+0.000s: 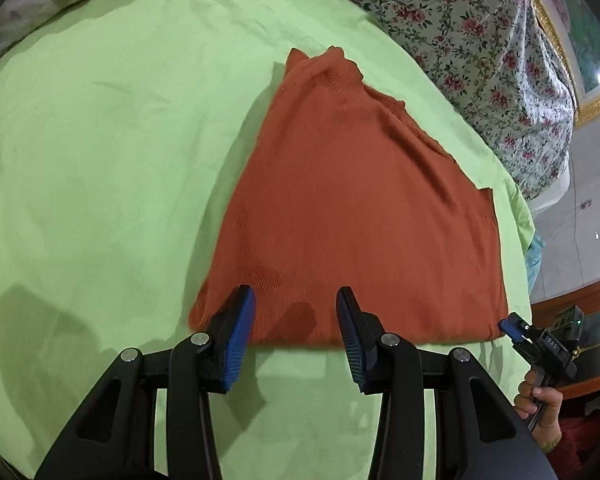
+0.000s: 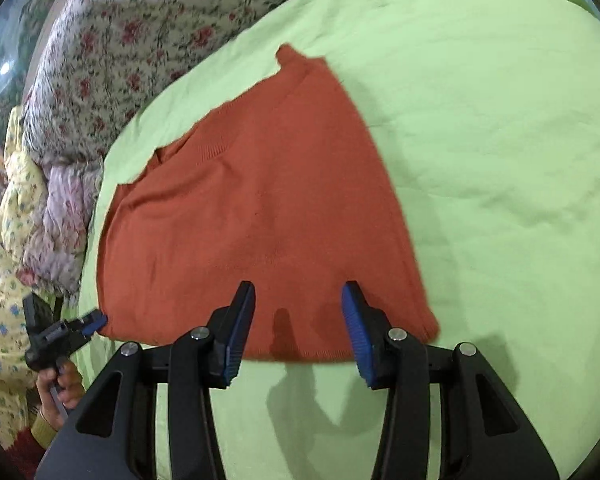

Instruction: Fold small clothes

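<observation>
Rust-orange knit garment (image 1: 352, 208) lies flat near the green bed sheet's (image 1: 100, 140) edge by the floral quilt (image 1: 460, 40). Left gripper (image 1: 296, 314) and right gripper (image 2: 298, 312) hover spread over its near hem, pinching nothing. Grabbing only the top layer could skew the fold.

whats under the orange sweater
The orange sweater lies flat on a light green sheet, which shows all around it. Whatever is beneath the sheet, or tucked inside the sweater's folds, is covered.
</observation>
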